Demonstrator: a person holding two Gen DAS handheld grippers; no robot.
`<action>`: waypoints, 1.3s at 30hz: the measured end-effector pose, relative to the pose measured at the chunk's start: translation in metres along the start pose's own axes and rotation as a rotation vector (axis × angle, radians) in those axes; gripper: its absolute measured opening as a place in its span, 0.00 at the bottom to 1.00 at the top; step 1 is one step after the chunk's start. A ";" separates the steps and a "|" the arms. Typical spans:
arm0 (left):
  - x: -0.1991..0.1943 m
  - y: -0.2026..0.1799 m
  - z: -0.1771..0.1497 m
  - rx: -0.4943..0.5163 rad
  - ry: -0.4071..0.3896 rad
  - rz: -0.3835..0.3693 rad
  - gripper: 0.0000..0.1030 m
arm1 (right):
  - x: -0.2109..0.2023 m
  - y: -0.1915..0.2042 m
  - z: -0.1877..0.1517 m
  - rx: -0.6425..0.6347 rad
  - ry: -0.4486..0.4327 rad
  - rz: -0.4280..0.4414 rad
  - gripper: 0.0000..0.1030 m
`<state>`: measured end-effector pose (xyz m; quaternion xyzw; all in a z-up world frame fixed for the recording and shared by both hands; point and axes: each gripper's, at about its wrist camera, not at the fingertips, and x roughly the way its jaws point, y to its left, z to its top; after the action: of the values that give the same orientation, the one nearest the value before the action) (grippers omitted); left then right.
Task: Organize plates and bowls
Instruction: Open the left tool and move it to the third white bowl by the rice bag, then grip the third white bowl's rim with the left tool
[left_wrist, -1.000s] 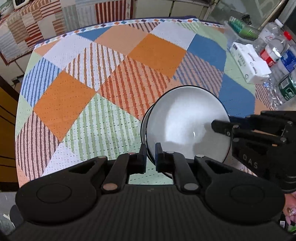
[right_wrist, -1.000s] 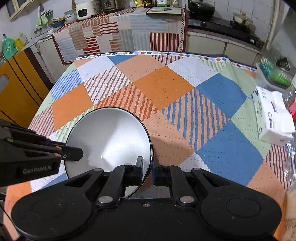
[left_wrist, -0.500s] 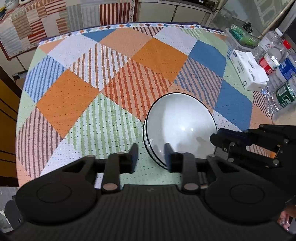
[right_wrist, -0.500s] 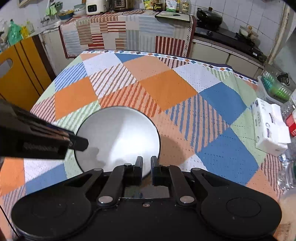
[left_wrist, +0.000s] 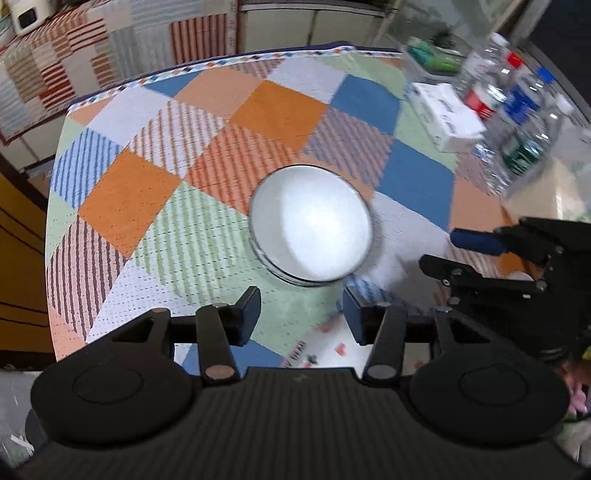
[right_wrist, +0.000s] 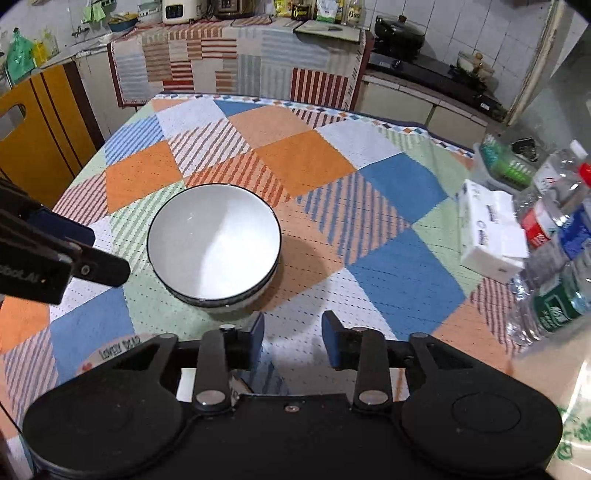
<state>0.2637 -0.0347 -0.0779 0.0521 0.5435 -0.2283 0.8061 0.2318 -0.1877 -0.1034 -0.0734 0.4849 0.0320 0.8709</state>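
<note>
A stack of white bowls with dark rims stands on the patchwork tablecloth; it also shows in the right wrist view. My left gripper is open and empty, just short of the stack's near rim. My right gripper is open and empty, a little back from the stack and to its right. The right gripper shows at the right of the left wrist view. The left gripper shows at the left of the right wrist view.
A white tissue pack and several plastic bottles stand at the table's right edge. A green-filled clear box sits behind them. A yellow cabinet stands left of the table. A cloth-covered counter lies beyond.
Both grippers let go of the bowl rims, opened and drew back. The top bowl now rests level in the stack on the table.
</note>
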 end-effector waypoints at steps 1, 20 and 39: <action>-0.005 -0.003 -0.001 0.003 -0.005 -0.003 0.47 | -0.005 -0.001 -0.002 -0.002 -0.009 0.006 0.42; -0.073 -0.066 -0.057 0.169 -0.042 0.010 0.67 | -0.099 -0.043 -0.076 0.046 -0.021 -0.012 0.64; -0.062 -0.150 -0.097 0.228 -0.081 0.029 0.93 | -0.151 -0.096 -0.160 0.086 -0.112 0.032 0.84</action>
<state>0.0983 -0.1164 -0.0369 0.1421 0.4801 -0.2791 0.8194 0.0300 -0.3053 -0.0483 -0.0260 0.4375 0.0291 0.8984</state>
